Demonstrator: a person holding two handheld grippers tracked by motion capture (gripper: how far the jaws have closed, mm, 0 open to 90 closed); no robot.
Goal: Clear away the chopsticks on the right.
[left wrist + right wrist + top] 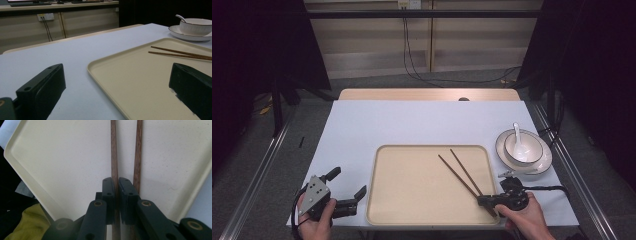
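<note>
The right tongs (484,201) sit at the near right corner of the tray (402,200), held level in the person's right hand (524,215). In the right gripper view the two jaws are closed on one chopstick (114,157): the stick runs between the two pads, which press on it from both sides. The second chopstick (138,155) passes just outside one jaw and is not gripped.

In the high view both chopsticks (459,172) lie on the right half of the tray, on its flat beige floor. They run diagonally from the middle of the tray toward the near right corner, spread apart at the far ends and converging at the ends near the right tongs.

The left tongs (347,190) rest on the counter (412,122) just beside the tray's left rim, held in the person's left hand (314,220). The jaws stand wide apart with nothing between them. In the left gripper view one jaw lies over the white counter surface and the other over the tray, with the tray's near corner between them.

A white bowl (523,147) with a dark rim stands on a white plate (542,162) on the counter, just beside the tray's far right corner. A white spoon (517,137) rests in the bowl, its handle leaning on the far rim. The bowl and plate are well apart from the left tongs and near the right tongs.
</note>
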